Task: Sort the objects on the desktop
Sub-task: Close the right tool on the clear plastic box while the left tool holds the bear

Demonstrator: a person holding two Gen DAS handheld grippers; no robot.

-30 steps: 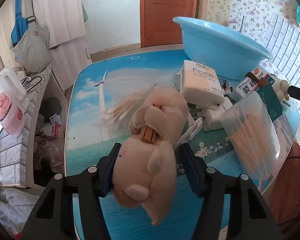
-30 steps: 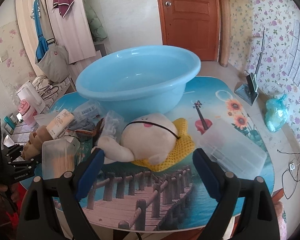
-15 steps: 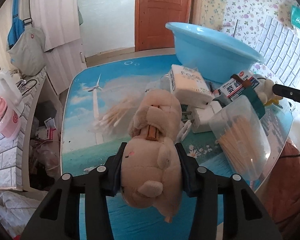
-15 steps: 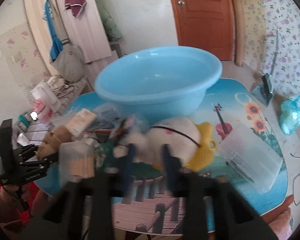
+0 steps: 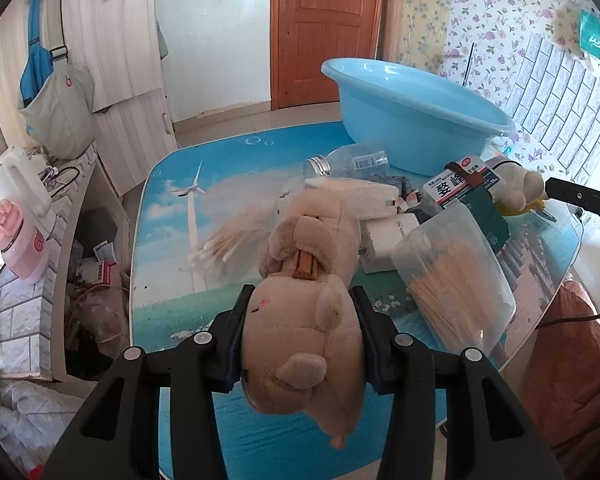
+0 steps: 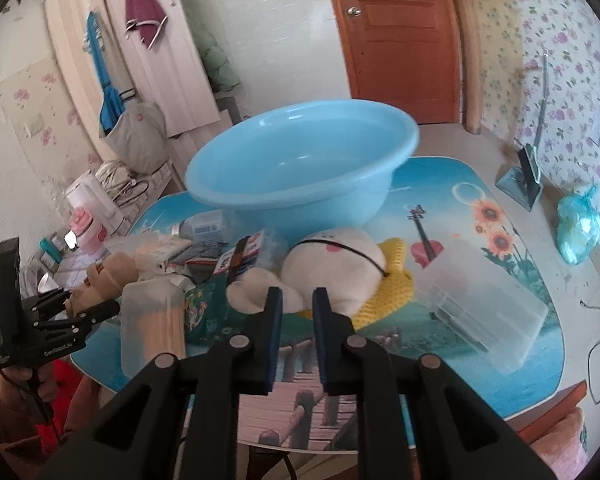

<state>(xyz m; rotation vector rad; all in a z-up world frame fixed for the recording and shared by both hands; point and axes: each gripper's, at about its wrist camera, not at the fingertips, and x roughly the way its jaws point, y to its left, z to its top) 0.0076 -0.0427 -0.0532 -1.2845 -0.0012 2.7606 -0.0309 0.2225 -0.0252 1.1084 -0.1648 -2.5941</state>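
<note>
A tan plush bear (image 5: pixel 300 340) hangs head-down over the table's near edge, with my left gripper (image 5: pixel 300 300) shut on its body. The right wrist view shows that gripper (image 6: pixel 88 300) and the bear (image 6: pixel 116 268) at the far left. A white plush toy (image 6: pixel 340 256) on a yellow knitted base lies in front of the blue basin (image 6: pixel 300 168). My right gripper (image 6: pixel 297 294) has closed to a narrow gap, and its tips pinch the toy's near edge. In the left wrist view the basin (image 5: pixel 412 128) stands at the back right, with the white toy (image 5: pixel 516 188) beside it.
On the picture-printed table (image 5: pixel 172 208) lie a clear tub of cotton swabs (image 5: pixel 456 280), a loose bundle of swabs (image 5: pixel 228 240), a tissue pack (image 5: pixel 360 196), a clear bottle (image 5: pixel 348 162) and a labelled packet (image 5: pixel 460 184). A clear plastic box (image 6: pixel 484 304) sits at the right.
My right gripper went from wide open to nearly shut at the white plush toy. The left gripper tightened on the bear and lifted it slightly.
</note>
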